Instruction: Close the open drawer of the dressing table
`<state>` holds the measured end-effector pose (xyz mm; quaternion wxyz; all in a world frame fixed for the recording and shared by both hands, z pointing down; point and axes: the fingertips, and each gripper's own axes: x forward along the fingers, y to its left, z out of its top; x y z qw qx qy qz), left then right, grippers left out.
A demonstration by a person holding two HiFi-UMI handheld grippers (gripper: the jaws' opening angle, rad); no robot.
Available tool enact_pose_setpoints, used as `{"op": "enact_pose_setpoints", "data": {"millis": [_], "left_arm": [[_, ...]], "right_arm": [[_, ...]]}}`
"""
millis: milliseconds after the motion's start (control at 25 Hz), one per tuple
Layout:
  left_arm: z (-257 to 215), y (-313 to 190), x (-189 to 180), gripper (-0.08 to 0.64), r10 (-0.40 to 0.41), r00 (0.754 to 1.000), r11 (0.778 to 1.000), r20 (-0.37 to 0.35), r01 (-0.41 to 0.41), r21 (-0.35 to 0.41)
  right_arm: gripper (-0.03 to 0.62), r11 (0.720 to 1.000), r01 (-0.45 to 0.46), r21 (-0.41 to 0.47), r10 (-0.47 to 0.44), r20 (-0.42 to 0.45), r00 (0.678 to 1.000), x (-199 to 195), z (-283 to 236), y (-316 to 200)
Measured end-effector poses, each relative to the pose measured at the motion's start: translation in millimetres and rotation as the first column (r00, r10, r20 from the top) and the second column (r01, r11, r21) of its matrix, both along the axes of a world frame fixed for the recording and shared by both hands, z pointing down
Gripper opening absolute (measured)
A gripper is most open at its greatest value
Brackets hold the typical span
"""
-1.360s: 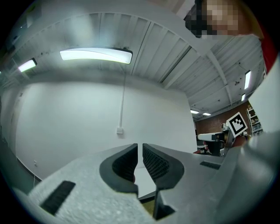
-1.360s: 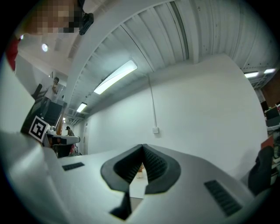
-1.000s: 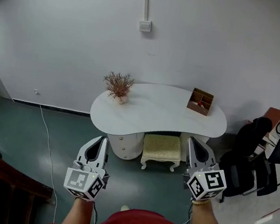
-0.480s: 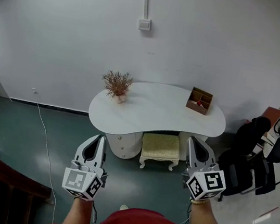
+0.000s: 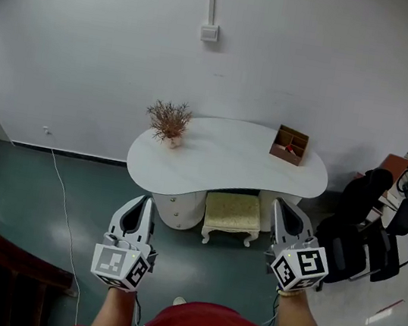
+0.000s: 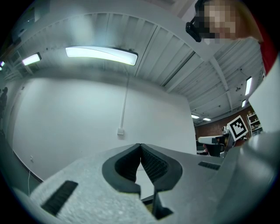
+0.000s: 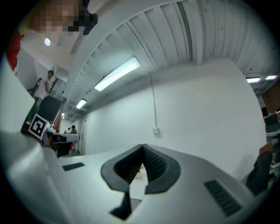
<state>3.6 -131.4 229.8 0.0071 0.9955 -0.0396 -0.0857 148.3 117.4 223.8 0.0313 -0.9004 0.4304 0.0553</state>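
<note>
Both tools are held out front, well short of the white bench. The left tool has its jaws pressed together on nothing, and the right tool is the same. The drawer stack sits under the bench's left end, too small to say whether a drawer juts out or sits flush. Count: two tools, one bench, one stool, one plant, one wooden box.
</note>
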Motion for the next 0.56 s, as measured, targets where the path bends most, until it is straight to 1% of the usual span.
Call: {"op": "enact_pose_setpoints", "data": {"millis": [560], "left_arm": [[-1.7,-7.1,-0.7,0.0,-0.006,1.0,1.0,-0.004,0.006,0.0]], "right_arm": [[0.0,1.0,0.018,0.001,-0.018,-0.003,1.0,0.8,-1.8,-12.7]]}}
